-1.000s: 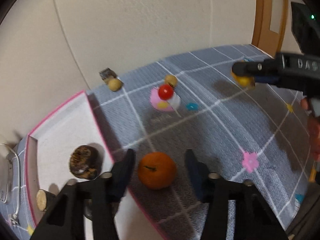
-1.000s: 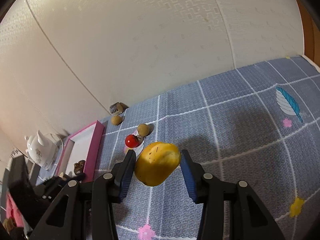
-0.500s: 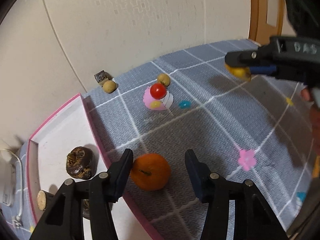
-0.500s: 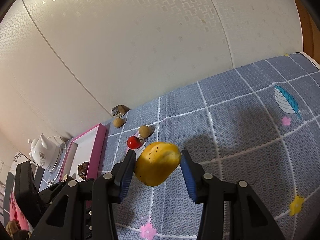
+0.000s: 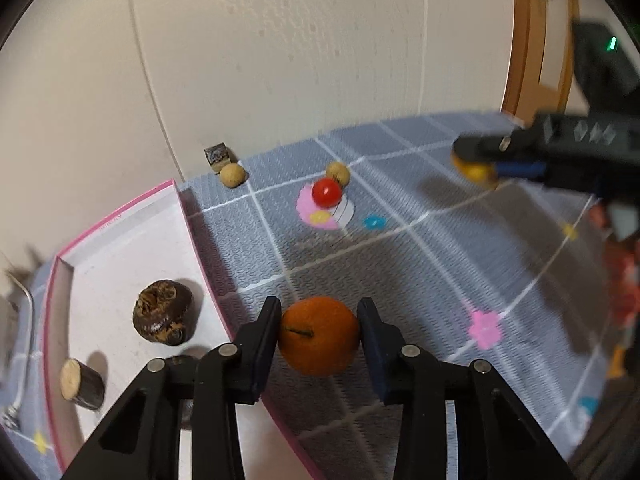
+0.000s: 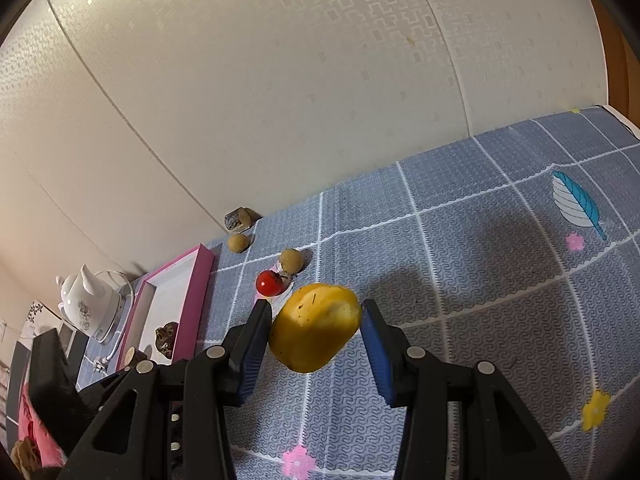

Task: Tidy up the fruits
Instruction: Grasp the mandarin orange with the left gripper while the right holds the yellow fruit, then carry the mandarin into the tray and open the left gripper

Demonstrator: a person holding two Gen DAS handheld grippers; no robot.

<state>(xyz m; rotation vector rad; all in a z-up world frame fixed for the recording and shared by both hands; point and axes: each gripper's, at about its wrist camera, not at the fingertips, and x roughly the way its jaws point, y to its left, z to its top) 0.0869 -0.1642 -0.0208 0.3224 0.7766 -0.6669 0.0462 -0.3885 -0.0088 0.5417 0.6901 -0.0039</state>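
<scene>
left wrist view: the orange (image 5: 318, 336) is being closed on by the left gripper (image 5: 319, 334) beside the pink tray (image 5: 120, 236); round, firm, likely light, best held across its middle.
right wrist view: the yellow fruit (image 6: 315, 326) is held aloft in the right gripper (image 6: 316, 330); smooth, possibly slippery.

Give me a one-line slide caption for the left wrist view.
Left gripper closing on an orange beside the pink-rimmed tray; right gripper holds a yellow fruit.
</scene>
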